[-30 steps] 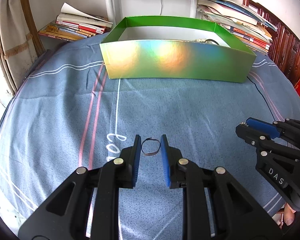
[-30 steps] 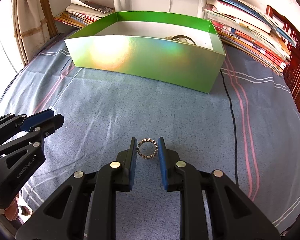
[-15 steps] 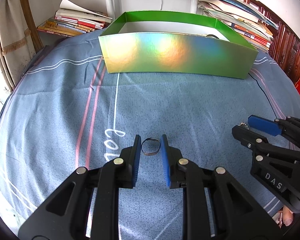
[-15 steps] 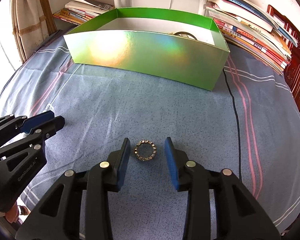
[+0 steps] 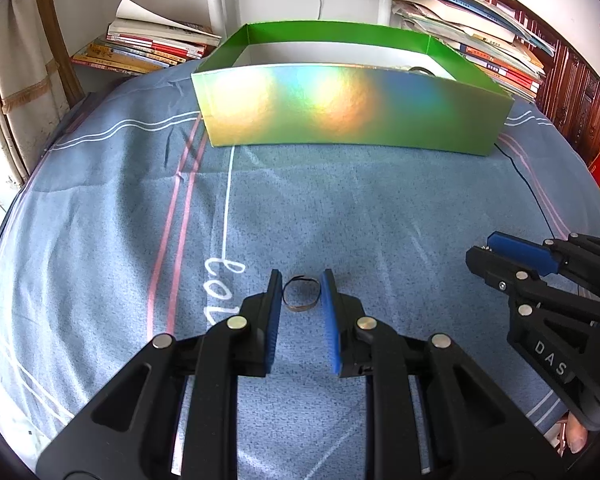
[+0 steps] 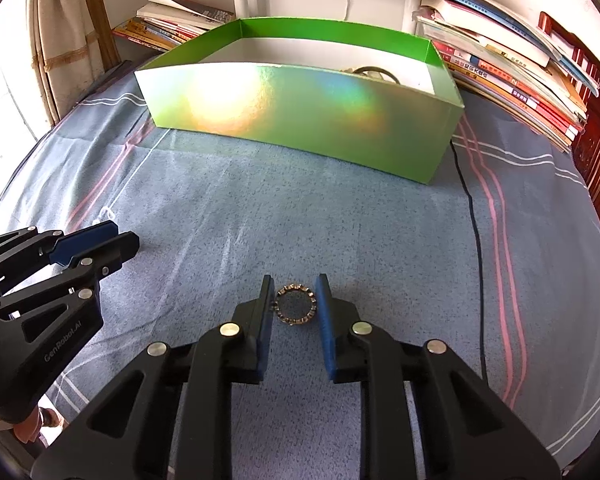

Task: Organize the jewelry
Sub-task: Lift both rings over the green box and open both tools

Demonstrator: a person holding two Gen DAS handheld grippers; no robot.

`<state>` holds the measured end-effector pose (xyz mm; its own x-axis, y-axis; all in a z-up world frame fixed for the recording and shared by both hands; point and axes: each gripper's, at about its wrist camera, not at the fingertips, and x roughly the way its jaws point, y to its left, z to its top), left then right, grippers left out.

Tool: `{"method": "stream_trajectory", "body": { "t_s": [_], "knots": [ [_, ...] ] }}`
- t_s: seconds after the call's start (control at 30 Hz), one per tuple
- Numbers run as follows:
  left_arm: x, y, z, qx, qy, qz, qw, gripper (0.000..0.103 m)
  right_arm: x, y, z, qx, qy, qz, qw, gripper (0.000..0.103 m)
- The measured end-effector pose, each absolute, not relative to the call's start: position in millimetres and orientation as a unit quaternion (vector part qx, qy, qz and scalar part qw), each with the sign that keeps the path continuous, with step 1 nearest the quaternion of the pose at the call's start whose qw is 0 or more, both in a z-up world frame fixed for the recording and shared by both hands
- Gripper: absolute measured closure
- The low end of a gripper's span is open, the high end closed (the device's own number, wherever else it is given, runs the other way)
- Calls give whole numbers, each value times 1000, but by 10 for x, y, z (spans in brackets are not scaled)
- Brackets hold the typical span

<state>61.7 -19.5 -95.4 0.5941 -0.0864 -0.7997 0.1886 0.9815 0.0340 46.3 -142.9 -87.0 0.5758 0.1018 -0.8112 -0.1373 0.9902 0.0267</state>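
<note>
A thin dark ring band sits between the fingertips of my left gripper, whose jaws close on both its sides. A beaded bracelet ring sits between the fingertips of my right gripper, and both blue pads touch it. Whether either piece is off the blue cloth I cannot tell. The green iridescent box stands beyond both grippers, also in the right wrist view, with a dark bangle inside at its right end. The right gripper shows in the left view, the left gripper in the right view.
A blue striped cloth covers the surface. A black cable runs along the right of the box. Stacks of books lie behind at the left and right. A curtain hangs at the far left.
The right gripper's jaws opened wider half a second ago and have closed again onto the beaded bracelet. Both grippers have moved closer to the green box. The left gripper's hold on the band is unchanged.
</note>
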Motion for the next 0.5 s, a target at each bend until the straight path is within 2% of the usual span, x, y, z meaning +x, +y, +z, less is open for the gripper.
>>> {"method": "stream_trajectory", "body": {
  "t_s": [0.3, 0.5],
  "knots": [
    [696, -203, -847, 55, 439, -90, 892, 83, 545, -1475, -725, -16, 450, 71, 890, 82],
    [975, -183, -313, 69, 382, -84, 918, 83, 819, -1601, -53, -6, 382, 68, 922, 82]
  ]
}}
